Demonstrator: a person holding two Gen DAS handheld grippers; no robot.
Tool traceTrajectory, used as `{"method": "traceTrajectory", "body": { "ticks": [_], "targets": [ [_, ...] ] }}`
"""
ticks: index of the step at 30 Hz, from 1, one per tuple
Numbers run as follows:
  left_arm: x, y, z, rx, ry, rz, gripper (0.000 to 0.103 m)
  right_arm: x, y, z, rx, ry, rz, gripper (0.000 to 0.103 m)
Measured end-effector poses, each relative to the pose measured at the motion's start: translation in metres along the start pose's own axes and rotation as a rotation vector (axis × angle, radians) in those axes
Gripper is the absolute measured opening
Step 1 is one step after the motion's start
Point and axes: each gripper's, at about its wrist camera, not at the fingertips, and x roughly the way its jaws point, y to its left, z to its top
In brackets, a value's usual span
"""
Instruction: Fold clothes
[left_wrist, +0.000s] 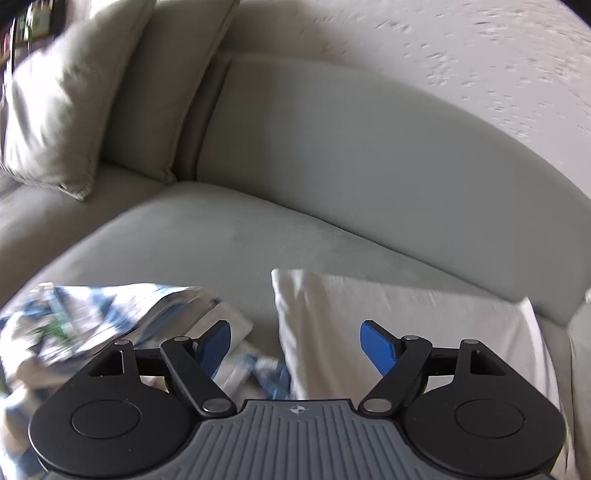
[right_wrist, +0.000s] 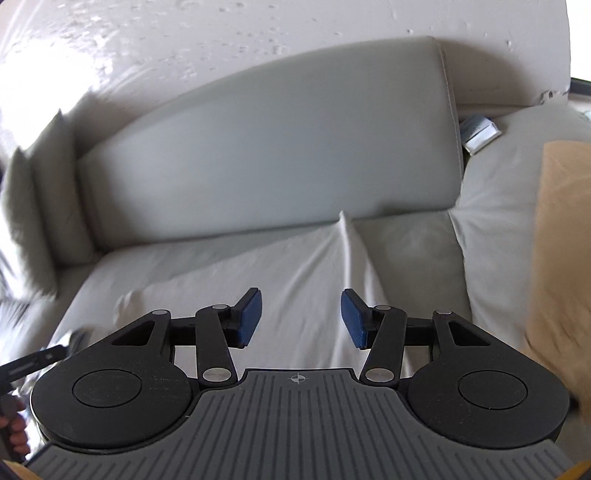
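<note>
While both tongs, left (left_wrist: 295, 345) and right (right_wrist: 301, 318), hang open and empty over the sofa (left_wrist: 332, 155), the white cloth (right_wrist: 295, 266) lies spread; gripping an edge seems next.

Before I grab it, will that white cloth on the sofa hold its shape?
Probably not. The white cloth lies creased with a raised ridge, so it looks thin and floppy. It would likely drape and sag from one pinch. It seems light, and may slide on the sofa.

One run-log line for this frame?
left gripper: open, empty | right gripper: open, empty | white cloth: on sofa
</note>
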Motion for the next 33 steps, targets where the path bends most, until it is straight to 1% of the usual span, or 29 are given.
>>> {"method": "traceTrajectory", "body": {
  "ticks": [2, 4, 6, 7, 10, 11, 12, 13, 15, 17, 18, 19, 20, 21, 23, 25, 26, 28, 31, 33],
  "targets": [
    [0.029, 0.003, 0.014, -0.015, 0.024, 0.019, 0.075, 0.032, -0.01, 0.013, 0.022, -0.005, -0.002, 0.055],
    [0.056, 0.003, 0.024, -0.003, 0.049, 0.046, 0.073, 0.064, -0.02, 0.026, 0.049, 0.0, -0.006, 0.055],
    [0.079, 0.004, 0.028, -0.003, 0.087, 0.043, 0.07, 0.095, -0.031, 0.037, 0.084, 0.022, -0.015, 0.055],
    [0.09, 0.004, 0.03, -0.003, 0.105, 0.04, 0.069, 0.111, -0.036, 0.041, 0.102, 0.037, -0.02, 0.055],
    [0.11, 0.002, 0.03, 0.019, 0.145, -0.016, 0.068, 0.148, -0.046, 0.052, 0.142, 0.064, -0.017, 0.055],
    [0.115, 0.0, 0.028, 0.026, 0.152, -0.025, 0.068, 0.159, -0.048, 0.055, 0.148, 0.068, -0.014, 0.055],
    [0.12, -0.001, 0.027, 0.036, 0.154, -0.026, 0.065, 0.169, -0.048, 0.058, 0.144, 0.076, -0.013, 0.055],
    [0.124, -0.003, 0.027, 0.05, 0.152, -0.029, 0.06, 0.178, -0.047, 0.061, 0.138, 0.083, -0.012, 0.055],
    [0.132, -0.006, 0.025, 0.069, 0.154, -0.036, 0.058, 0.195, -0.044, 0.067, 0.106, 0.106, 0.002, 0.055],
    [0.138, -0.008, 0.023, 0.071, 0.159, -0.049, 0.056, 0.199, -0.04, 0.067, 0.068, 0.104, -0.011, 0.053],
    [0.141, -0.009, 0.023, 0.078, 0.154, -0.044, 0.054, 0.2, -0.037, 0.067, 0.049, 0.102, -0.019, 0.049],
    [0.143, -0.011, 0.022, 0.085, 0.15, -0.04, 0.044, 0.201, -0.035, 0.066, 0.03, 0.1, -0.027, 0.046],
    [0.141, -0.014, 0.023, 0.104, 0.14, -0.046, 0.031, 0.202, -0.033, 0.066, 0.011, 0.097, -0.035, 0.027],
    [0.14, -0.017, 0.024, 0.123, 0.129, -0.053, 0.008, 0.203, -0.03, 0.066, -0.008, 0.095, -0.043, 0.005],
    [0.135, -0.019, 0.027, 0.139, 0.104, -0.062, 0.006, 0.206, -0.026, 0.066, -0.046, 0.091, -0.058, 0.005],
    [0.122, -0.022, 0.03, 0.157, 0.063, -0.058, 0.005, 0.208, -0.021, 0.066, -0.085, 0.086, -0.074, 0.004],
    [0.114, -0.024, 0.032, 0.166, 0.045, -0.059, 0.005, 0.202, -0.019, 0.066, -0.085, 0.075, -0.077, 0.004],
    [0.096, -0.027, 0.036, 0.173, 0.021, -0.063, 0.005, 0.186, -0.016, 0.069, -0.077, 0.05, -0.082, 0.004],
    [0.064, -0.031, 0.041, 0.187, 0.009, -0.053, 0.005, 0.152, -0.008, 0.076, -0.059, 0.023, -0.084, 0.004],
    [0.038, -0.032, 0.043, 0.185, -0.004, -0.07, 0.005, 0.125, -0.001, 0.079, -0.066, 0.012, -0.085, 0.004]
  ]
}}
